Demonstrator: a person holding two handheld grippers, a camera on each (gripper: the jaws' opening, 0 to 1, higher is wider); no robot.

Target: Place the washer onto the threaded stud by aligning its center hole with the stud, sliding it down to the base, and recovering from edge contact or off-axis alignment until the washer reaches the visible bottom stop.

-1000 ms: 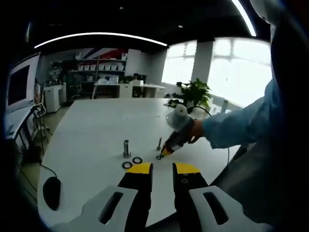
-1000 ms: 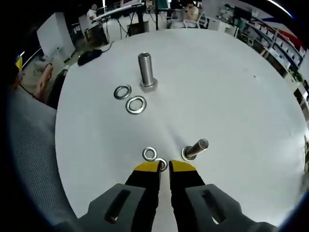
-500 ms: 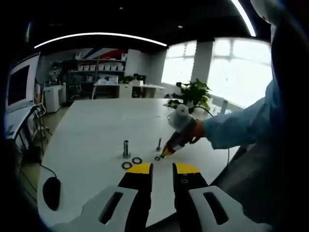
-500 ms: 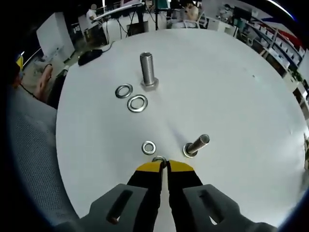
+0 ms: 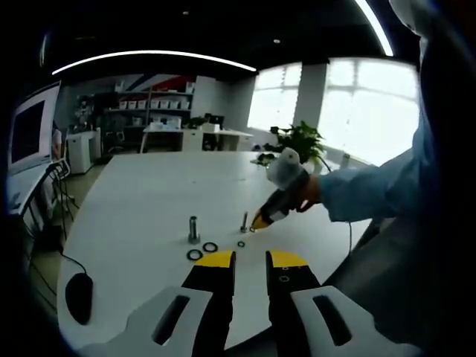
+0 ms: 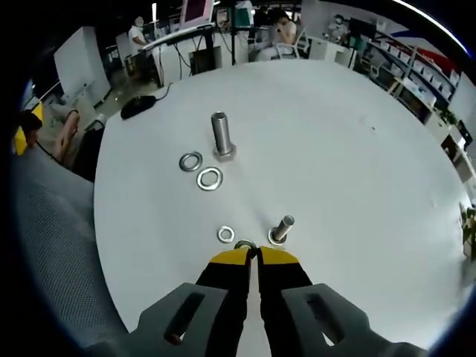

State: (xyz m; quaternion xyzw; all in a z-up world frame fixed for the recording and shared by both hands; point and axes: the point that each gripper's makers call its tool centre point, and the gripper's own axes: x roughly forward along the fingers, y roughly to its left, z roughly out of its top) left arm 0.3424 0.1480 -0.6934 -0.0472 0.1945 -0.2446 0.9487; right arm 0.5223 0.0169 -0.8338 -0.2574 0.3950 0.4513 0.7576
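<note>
White round worktop [image 6: 357, 149] carries all parts. A dark mouse [image 5: 79, 295] lies near its edge in the left gripper view.

Left gripper [image 5: 250, 259]: held low at the worktop's near edge, jaws parted by a narrow gap, nothing between them.

Right gripper [image 6: 251, 255]: jaws pinched nearly together on a washer [image 6: 245, 245], held on edge at the yellow tips, raised off the worktop. In the left gripper view this gripper [image 5: 258, 221] comes in from the right, tips just beside the small stud [image 5: 245, 222].

Large bolt [image 6: 221, 135]: upright on its hex head, well apart from the right gripper. Two large washers [image 6: 201, 169] lie flat just beside it, nearly touching each other.

Small stud [image 6: 282, 229]: upright, slightly tilted in the fisheye, with a ring at its base; just right of the held washer, not yet threaded through it.

Spare small washer [image 6: 226, 235]: flat on the worktop, just left of the jaw tips.
</note>
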